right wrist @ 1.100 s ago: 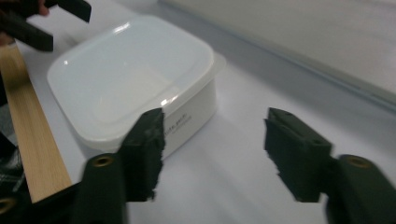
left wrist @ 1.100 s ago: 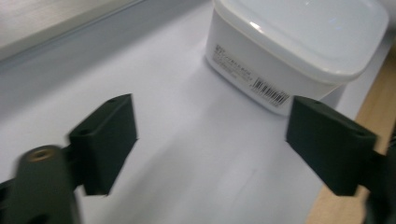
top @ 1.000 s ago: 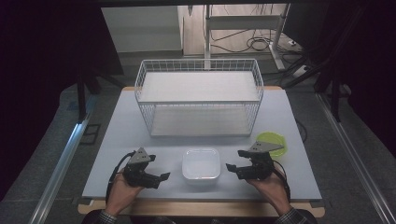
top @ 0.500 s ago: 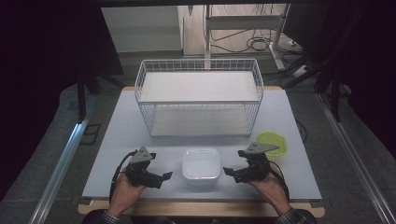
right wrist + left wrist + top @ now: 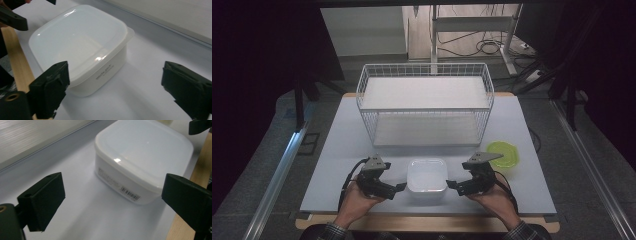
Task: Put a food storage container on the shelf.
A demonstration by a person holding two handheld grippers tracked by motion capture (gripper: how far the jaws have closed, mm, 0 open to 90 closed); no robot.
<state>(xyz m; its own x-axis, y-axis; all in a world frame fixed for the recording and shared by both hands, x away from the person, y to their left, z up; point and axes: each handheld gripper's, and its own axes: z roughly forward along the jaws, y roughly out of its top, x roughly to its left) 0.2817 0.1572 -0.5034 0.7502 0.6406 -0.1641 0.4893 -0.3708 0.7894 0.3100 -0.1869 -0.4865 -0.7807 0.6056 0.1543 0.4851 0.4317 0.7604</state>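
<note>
Two things nearby: wire basket [image 5: 424,107], green lid [image 5: 504,153].

A milky white box [image 5: 427,175] with a black barcode label sits on the pale grey surface [image 5: 337,165]. Behind it is a white wire basket [image 5: 424,107]; to its right, a lime-green bowl [image 5: 504,152].

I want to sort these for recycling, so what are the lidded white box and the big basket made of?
Box: likely plastic, milky and glossy, with glare on its lid. Basket: seemingly white-coated metal wire, an open thin grid.
</note>
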